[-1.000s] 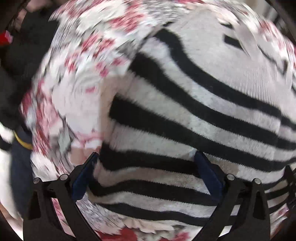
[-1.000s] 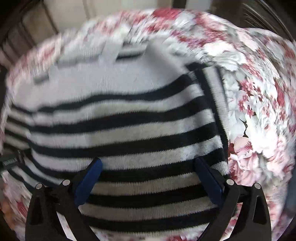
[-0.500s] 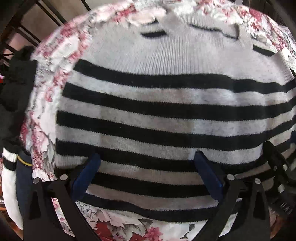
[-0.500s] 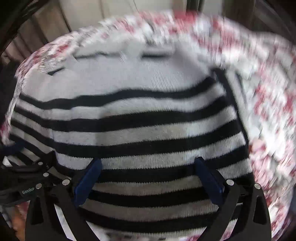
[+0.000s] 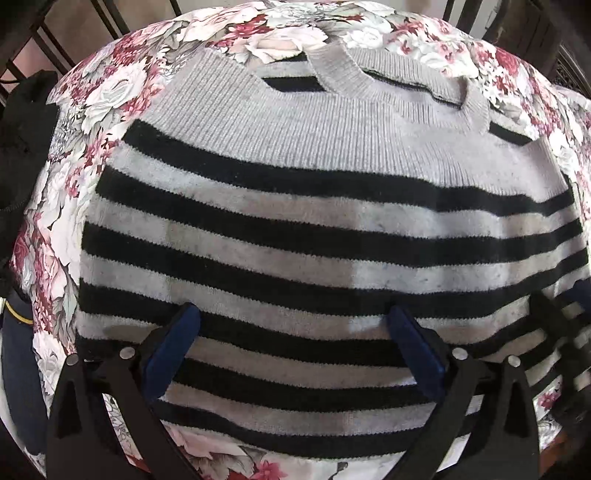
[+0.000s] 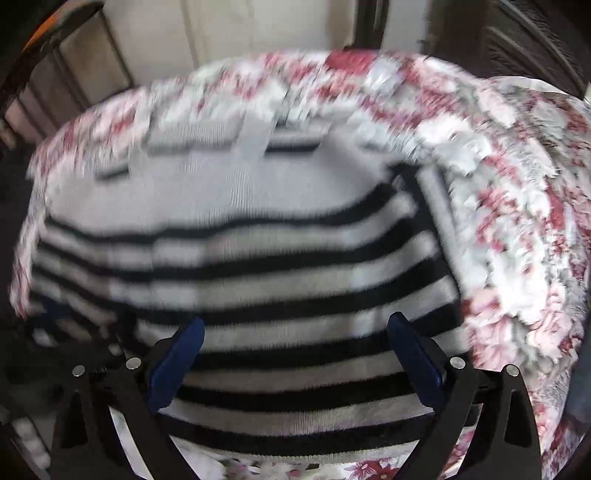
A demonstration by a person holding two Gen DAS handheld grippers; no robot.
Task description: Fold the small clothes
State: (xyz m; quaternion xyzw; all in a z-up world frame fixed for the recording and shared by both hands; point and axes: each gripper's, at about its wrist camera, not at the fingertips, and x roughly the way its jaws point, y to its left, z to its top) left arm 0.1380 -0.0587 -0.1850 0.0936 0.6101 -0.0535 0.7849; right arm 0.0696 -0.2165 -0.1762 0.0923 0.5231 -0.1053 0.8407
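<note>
A grey knit top with black stripes [image 5: 325,221] lies flat on a floral cloth [image 5: 107,96], its plain grey band at the far end. My left gripper [image 5: 291,325] hovers open over the near striped part, nothing between its blue pads. The right wrist view, blurred by motion, shows the same striped top [image 6: 251,266] with my right gripper [image 6: 293,334] open above its near edge. The right gripper's black frame [image 5: 557,325] shows at the right edge of the left wrist view. A folded striped edge [image 6: 432,221] runs along the top's right side.
The floral cloth [image 6: 517,229] covers a rounded surface that drops away on all sides. Dark clothing [image 5: 22,147] lies off the left edge, with a navy and white piece [image 5: 18,354] lower down. Dark chair bars [image 5: 110,22] and a pale wall [image 6: 266,29] stand behind.
Both grippers drew back and up from the top, so more of it shows. The left view swung from a tilted close look to a square view of the whole garment.
</note>
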